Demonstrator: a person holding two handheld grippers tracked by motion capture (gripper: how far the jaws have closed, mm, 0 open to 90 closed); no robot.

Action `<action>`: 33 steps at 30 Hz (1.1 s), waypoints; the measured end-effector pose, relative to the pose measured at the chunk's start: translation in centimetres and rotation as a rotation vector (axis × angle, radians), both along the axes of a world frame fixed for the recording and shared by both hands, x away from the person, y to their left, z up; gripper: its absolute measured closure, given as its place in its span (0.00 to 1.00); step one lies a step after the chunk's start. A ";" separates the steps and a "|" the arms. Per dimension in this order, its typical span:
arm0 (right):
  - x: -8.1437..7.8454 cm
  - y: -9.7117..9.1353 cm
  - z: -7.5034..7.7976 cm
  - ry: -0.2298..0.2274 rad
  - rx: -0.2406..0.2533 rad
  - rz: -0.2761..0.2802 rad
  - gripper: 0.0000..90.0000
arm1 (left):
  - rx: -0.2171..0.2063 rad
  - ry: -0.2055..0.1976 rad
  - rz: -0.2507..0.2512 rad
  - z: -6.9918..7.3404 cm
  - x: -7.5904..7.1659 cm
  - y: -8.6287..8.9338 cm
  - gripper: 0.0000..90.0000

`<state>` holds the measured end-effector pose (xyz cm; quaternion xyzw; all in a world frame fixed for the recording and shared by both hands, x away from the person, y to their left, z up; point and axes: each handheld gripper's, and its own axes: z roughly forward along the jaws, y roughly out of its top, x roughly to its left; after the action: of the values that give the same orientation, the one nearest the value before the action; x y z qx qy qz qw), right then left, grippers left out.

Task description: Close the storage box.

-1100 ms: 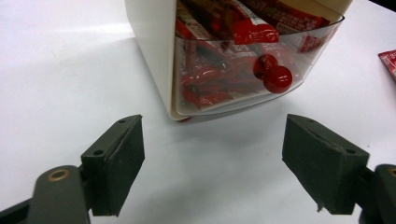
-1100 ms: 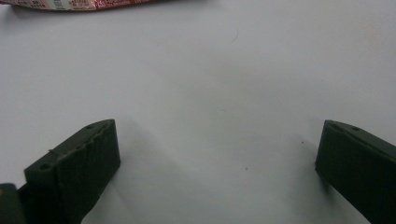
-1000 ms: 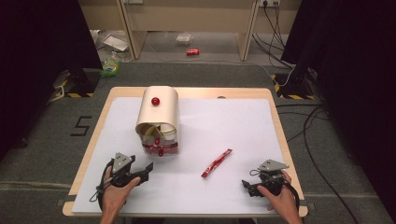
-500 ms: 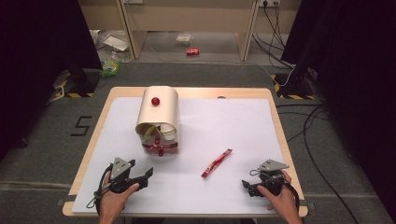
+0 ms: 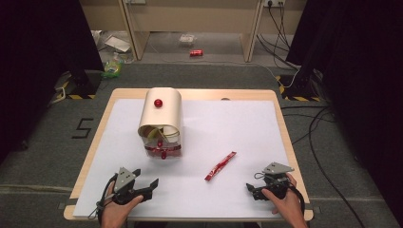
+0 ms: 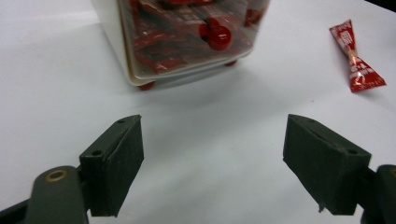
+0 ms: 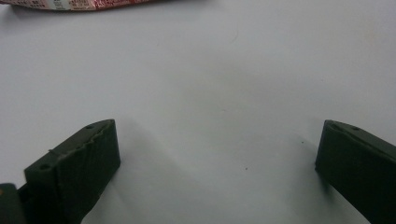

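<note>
Tabletop arrangement at the outset of a packet-handling step: a cream bread-box-style container (image 5: 160, 121) with a red knob (image 5: 158, 102) on its rolled-back lid stands on the white sheet (image 5: 228, 128) toward the far left of the table (image 5: 280, 118); its clear front compartment (image 6: 187, 37) is packed with red sachets, which suggests it serves as the store for such packets; one loose red sachet (image 5: 220, 166) lies flat and diagonal on the sheet, well apart from the container and between the two hands, presumably set out so that either tool can reach it; the left gripper (image 5: 151, 186) rests low at the near edge, aimed toward the container front, its jaws spread wide with nothing between them and only bare sheet beneath, as the left gripper view confirms (image 6: 212, 161); the same sachet lies off to the upper right there (image 6: 356, 58); the right gripper (image 5: 251, 189) sits at the near right corner, held by a hand (image 5: 285, 206), pointing leftward toward the sachet; its jaws likewise stand fully apart and empty (image 7: 217, 168), and a sliver of the sachet crosses the top edge (image 7: 74, 3); neither tool touches any object, a posture consistent with readiness before a reach.
</note>
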<state>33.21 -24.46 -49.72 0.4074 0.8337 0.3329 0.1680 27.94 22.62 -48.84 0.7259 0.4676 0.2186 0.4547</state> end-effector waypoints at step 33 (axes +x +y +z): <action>0.0 0.0 0.0 0.000 -0.001 0.000 0.00 | 0.092 0.050 -0.136 -2.3 -3.6 0.2 0.19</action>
<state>33.21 -24.46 -49.72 0.4074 0.8337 0.3328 0.1683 24.37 22.84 -51.18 0.7812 0.4180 0.1902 0.4229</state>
